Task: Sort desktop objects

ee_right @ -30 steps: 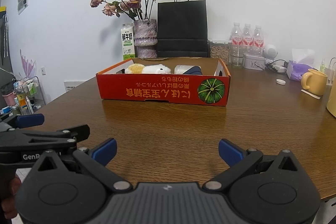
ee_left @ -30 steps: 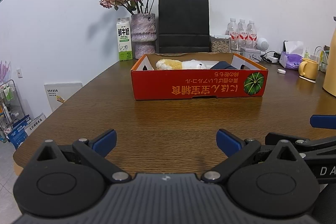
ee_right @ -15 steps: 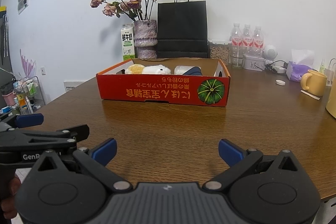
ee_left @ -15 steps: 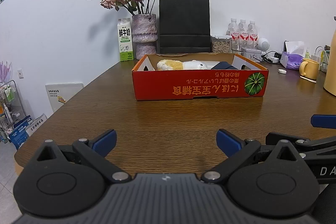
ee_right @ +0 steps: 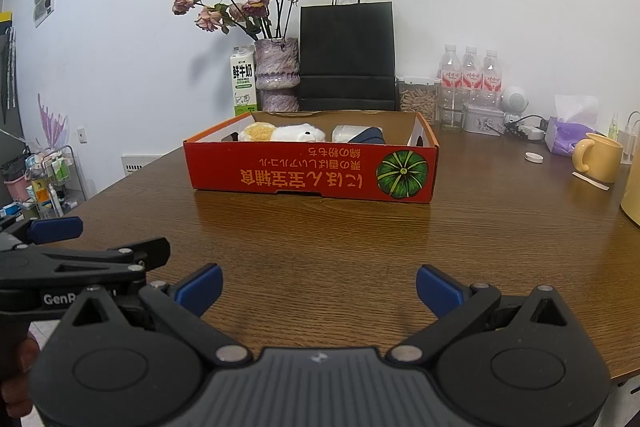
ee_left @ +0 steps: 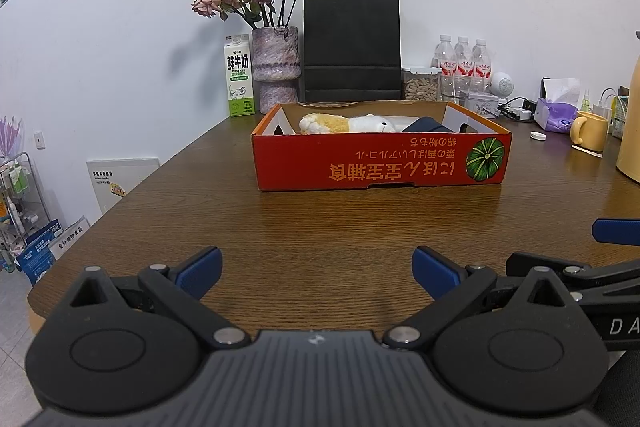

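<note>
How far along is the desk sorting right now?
Already in the red box: a plush toy, a dark blue item and a pale container. Nothing is in hand; left gripper and right gripper are open. The white cap remains out.

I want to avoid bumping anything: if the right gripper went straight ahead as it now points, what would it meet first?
Probably the red cardboard box. The open right gripper hangs over bare table, nothing lying between; height is hard to judge.

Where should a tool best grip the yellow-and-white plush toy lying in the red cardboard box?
Probably across its middle, from above: the yellow-and-white plush toy lies lengthwise inside the red cardboard box, whose walls block any approach from the side.
</note>
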`<action>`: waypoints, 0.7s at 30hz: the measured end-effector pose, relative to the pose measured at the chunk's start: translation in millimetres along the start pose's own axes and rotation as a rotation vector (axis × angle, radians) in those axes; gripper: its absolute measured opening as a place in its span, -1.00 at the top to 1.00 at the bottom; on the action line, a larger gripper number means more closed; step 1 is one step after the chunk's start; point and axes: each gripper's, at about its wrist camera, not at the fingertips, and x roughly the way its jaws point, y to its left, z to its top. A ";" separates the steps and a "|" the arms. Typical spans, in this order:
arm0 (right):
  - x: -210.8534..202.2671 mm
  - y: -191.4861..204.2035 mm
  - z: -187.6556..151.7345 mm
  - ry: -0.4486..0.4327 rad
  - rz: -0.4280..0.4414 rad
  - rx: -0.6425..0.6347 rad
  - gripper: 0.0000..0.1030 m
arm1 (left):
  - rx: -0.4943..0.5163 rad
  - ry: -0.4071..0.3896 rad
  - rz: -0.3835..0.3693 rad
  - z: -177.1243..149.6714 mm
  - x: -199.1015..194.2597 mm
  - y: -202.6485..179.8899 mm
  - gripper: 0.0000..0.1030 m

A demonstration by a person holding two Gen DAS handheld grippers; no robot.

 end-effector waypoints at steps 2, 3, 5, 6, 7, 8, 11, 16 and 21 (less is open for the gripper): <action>-0.4 -0.4 0.1 0.000 0.001 0.001 -1.00 | 0.001 0.001 0.001 -0.2 0.2 0.5 -1.00; -0.2 0.2 0.0 0.000 0.000 0.000 -1.00 | 0.000 0.001 0.000 -0.2 0.0 0.1 -1.00; -0.4 -0.2 0.1 0.001 -0.001 0.000 -1.00 | 0.000 0.001 0.000 -0.2 -0.8 0.8 -1.00; -0.3 -0.2 0.1 0.000 0.000 0.000 -1.00 | 0.000 0.001 0.000 -0.2 -0.5 0.3 -1.00; -0.2 0.1 0.0 0.000 0.000 0.000 -1.00 | 0.000 0.001 0.000 -0.3 -0.6 0.9 -1.00; -0.5 -0.3 0.2 0.000 0.000 0.000 -1.00 | 0.000 0.001 0.001 -0.2 -0.7 0.4 -1.00; -0.5 -0.4 0.2 0.000 0.000 0.000 -1.00 | 0.000 0.001 0.001 -0.3 -0.8 0.4 -1.00; -0.6 0.4 0.1 0.000 0.001 0.001 -1.00 | 0.001 0.000 0.002 0.0 -1.2 0.4 -1.00; -0.9 0.2 0.1 -0.001 0.000 0.001 -1.00 | 0.000 0.000 0.001 -0.1 -1.3 0.5 -1.00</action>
